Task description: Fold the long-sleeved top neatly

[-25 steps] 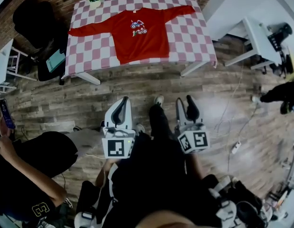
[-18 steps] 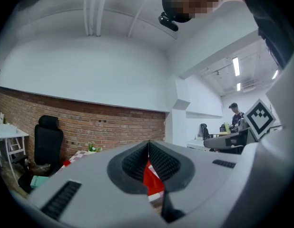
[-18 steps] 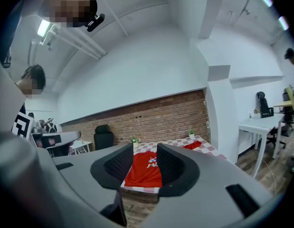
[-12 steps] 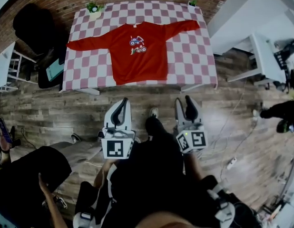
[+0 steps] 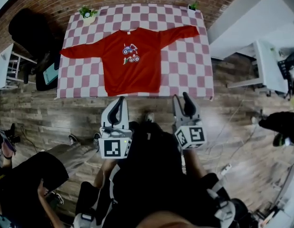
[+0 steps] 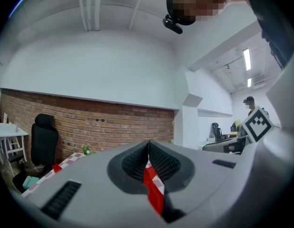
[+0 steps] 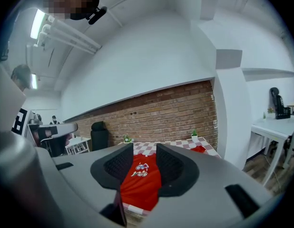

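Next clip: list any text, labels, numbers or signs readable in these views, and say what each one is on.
No readable text in any view.
Chest print on the red long-sleeved top: a small picture; any lettering is too small to read.
Square markers on the left gripper and right gripper: black-and-white patterns, no letters or numbers.

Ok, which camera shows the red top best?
The head view: the whole red top lies spread on the checked table, both sleeves out. The right gripper view shows its body and one cuff; the left gripper view just a sliver.
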Demonstrator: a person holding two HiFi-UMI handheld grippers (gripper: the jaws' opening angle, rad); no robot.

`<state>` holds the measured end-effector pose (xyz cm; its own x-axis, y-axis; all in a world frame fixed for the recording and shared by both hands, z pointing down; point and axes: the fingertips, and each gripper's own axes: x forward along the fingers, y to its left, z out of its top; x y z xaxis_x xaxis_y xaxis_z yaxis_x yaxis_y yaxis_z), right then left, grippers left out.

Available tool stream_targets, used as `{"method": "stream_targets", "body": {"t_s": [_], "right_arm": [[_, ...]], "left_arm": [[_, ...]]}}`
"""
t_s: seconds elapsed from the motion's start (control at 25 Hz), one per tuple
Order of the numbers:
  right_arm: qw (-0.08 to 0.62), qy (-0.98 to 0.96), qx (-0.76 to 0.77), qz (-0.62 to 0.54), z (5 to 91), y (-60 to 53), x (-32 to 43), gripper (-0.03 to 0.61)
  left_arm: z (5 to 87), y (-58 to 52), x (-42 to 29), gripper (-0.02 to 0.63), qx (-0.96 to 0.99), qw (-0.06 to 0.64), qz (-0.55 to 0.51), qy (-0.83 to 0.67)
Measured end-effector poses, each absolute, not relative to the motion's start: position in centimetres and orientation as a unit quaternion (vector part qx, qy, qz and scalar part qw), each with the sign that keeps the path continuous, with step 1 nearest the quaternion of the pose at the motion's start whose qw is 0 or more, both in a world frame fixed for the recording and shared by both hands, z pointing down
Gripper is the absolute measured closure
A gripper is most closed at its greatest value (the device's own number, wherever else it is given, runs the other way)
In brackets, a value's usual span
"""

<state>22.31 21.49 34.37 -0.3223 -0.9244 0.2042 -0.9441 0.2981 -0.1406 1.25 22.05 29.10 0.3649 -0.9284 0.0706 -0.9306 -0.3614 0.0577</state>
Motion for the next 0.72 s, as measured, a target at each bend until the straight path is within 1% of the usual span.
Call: {"method": "stream_targets", "body": {"t_s": [0.44, 0.72], "right_arm": [[0.057, -0.8, 0.582, 0.136, 36.0, 12.9, 25.4, 0.443], [0.06, -0.785, 0.598, 0.151, 37.4, 6.0, 27.3, 0.443]], "left_arm": [[29.9, 15.3, 4.0, 0.606, 0.823, 0.053, 0.017, -0.565], [30.8, 9.1, 4.8, 0.606, 0.831, 0.06, 0.018, -0.553]]}}
